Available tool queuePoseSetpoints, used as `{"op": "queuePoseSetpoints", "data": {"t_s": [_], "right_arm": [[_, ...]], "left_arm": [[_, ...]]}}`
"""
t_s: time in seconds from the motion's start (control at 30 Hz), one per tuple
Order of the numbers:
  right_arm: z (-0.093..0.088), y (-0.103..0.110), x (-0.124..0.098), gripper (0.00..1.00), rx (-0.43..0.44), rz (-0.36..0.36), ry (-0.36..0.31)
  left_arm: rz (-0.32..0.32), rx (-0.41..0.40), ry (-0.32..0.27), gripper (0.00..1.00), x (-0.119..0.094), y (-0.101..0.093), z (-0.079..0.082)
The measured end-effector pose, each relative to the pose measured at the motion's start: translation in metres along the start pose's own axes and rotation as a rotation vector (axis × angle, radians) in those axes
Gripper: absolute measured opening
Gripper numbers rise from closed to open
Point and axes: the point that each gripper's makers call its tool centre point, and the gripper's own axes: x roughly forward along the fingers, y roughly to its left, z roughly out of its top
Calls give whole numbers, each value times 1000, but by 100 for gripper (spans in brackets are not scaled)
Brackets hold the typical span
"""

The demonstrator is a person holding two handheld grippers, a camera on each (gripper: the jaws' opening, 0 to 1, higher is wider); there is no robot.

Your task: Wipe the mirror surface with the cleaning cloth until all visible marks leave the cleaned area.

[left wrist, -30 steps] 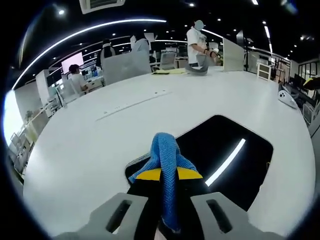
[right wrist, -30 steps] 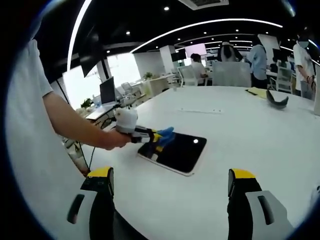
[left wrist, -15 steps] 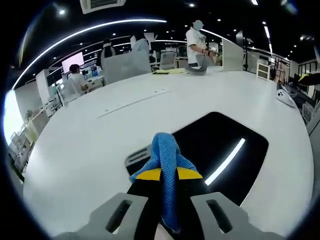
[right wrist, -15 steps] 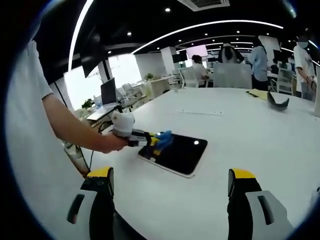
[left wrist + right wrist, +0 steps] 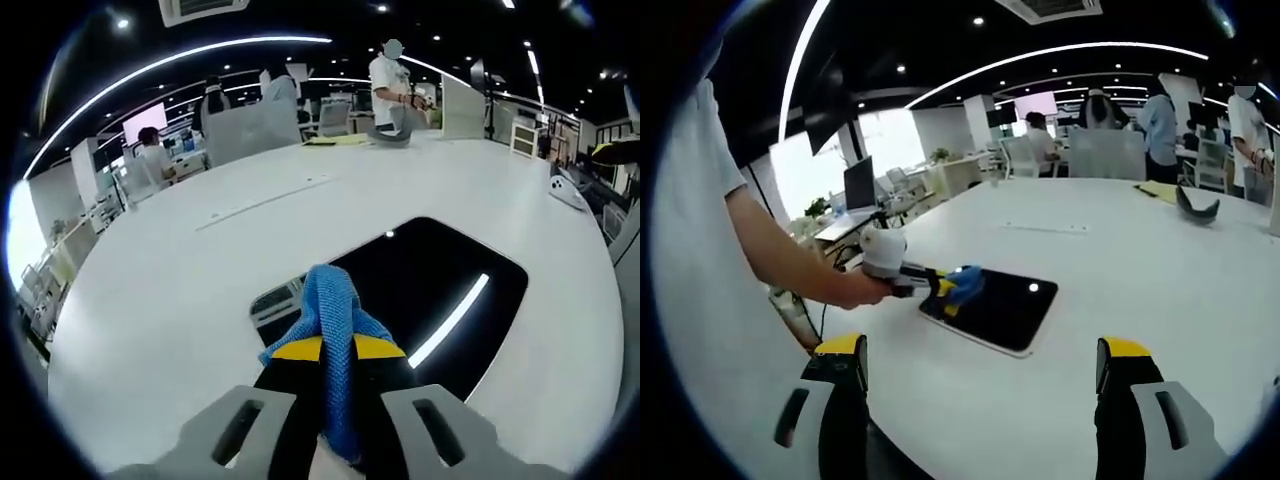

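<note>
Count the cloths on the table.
1: the blue cloth clamped in the left gripper, at the mirror's near edge. Others may be hidden.

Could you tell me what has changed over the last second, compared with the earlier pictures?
The left tool, shut on the blue cloth, has slid back along the mirror toward the person's side, so the cloth now sits near that end. Nothing was taken hold of or let go. The right tool stayed open above the white table; the mirror has not moved.
</note>
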Motion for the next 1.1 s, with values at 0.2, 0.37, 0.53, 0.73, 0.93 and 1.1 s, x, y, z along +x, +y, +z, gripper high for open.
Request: {"op": "queuePoseSetpoints", "data": {"t_s": [0.2,0.37,0.53,0.73,0.93,1.1], "right_arm": [[2,0,0,94,-8,3,0],[2,1,1,94,-15,7,5],[1,2,0,95,-22,9,11],[2,1,-2,95,-21,5,7],[-3,3,-1,95,-10,8,7],[-4,7,2,94,-11,17,10]], "left_arm": [[0,-25,-9,7,-7,-1,-5],[-3,-13,-11,7,-11,-2,-8],[-10,0,-15,7,-15,-3,-11],[-3,-4,-16,7,-20,-3,-15],[0,-37,-8,7,-26,-5,-19],[4,-34,-14,7,-32,-8,-23]]}}
